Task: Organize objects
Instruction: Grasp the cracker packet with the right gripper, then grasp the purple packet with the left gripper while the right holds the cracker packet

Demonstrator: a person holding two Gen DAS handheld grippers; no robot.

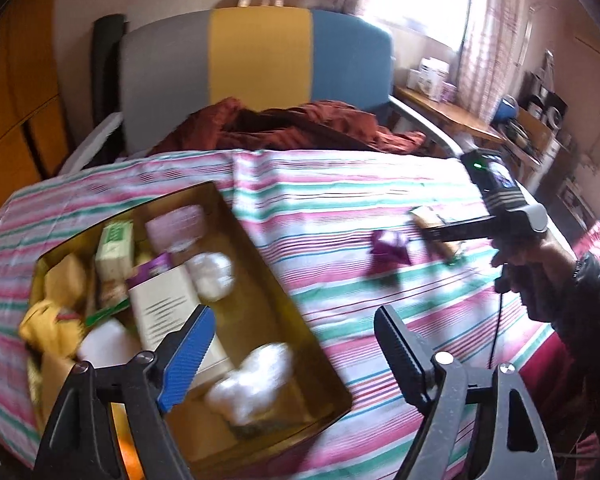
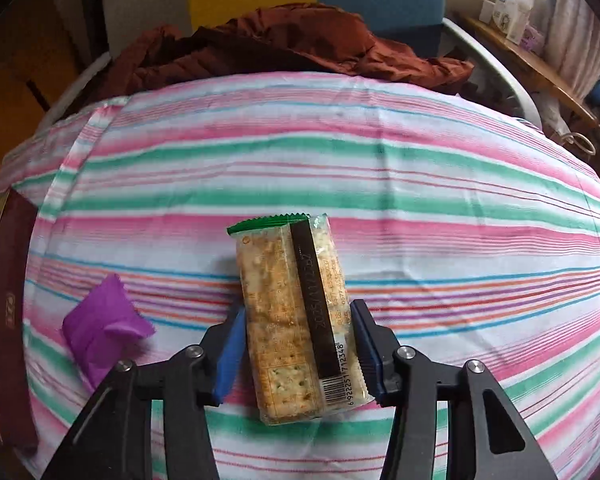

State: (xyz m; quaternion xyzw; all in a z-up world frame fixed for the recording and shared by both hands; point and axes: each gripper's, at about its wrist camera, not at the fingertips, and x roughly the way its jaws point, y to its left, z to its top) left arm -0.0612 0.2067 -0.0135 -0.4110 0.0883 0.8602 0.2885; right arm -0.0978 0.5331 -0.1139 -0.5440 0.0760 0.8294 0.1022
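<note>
A clear packet of crackers [image 2: 288, 320] with a green end lies lengthwise on the striped cloth [image 2: 420, 184]. My right gripper [image 2: 299, 308] is shut on it, with one blue pad against each long side. In the left wrist view a hand holds that right gripper [image 1: 440, 236] over the packet [image 1: 424, 216]. A small purple packet [image 2: 104, 328] [image 1: 390, 248] lies just to its left. My left gripper [image 1: 294, 312] is open with nothing between its fingers, above the right rim of a gold-lined box [image 1: 268, 280]. Inside the box are white cotton wads [image 1: 256, 376], small cartons [image 1: 114, 248] and a yellow pouch [image 1: 48, 320].
A chair [image 1: 260, 52] with a grey, yellow and blue back stands behind the table, with a red-brown garment [image 1: 300, 124] heaped on it. At the right, by the window, is a wooden desk [image 1: 452, 112] with boxes. The box's dark outer wall [image 2: 8, 300] shows at the left edge.
</note>
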